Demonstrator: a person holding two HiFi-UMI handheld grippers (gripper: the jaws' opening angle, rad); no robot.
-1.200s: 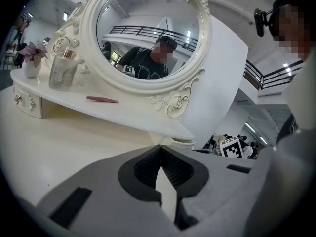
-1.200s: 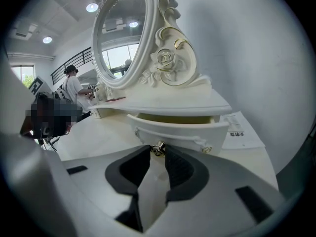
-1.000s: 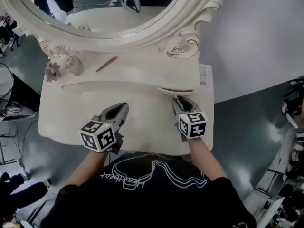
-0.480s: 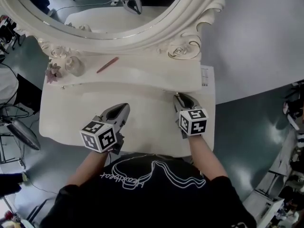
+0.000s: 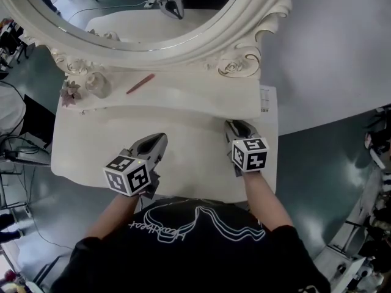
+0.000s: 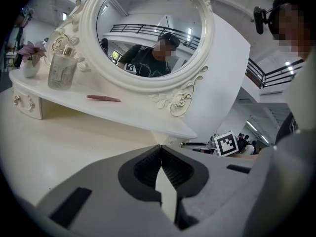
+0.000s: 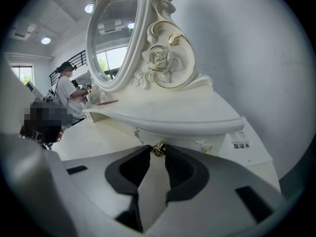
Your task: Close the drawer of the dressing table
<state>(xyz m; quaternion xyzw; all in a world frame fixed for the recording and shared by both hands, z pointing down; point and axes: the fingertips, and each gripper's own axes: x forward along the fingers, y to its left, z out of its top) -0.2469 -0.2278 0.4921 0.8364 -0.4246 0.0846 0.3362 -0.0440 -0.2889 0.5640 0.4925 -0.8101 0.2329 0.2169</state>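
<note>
currently: right gripper (image 7: 158, 152) clamped on small round gold knob (image 7: 158, 148) of cream drawer front (image 7: 190, 138); both pads touch knob. drawer front sits tucked beneath lip of raised cream shelf (image 5: 201, 96), at right end of cream dressing table (image 5: 85, 151). left gripper (image 6: 160, 149) closed, tips meeting, nothing between them; positioned over same table, well apart from right gripper. slim pink stick (image 5: 139, 83) lies on shelf, near oval carved-frame mirror (image 5: 201, 44).
</note>
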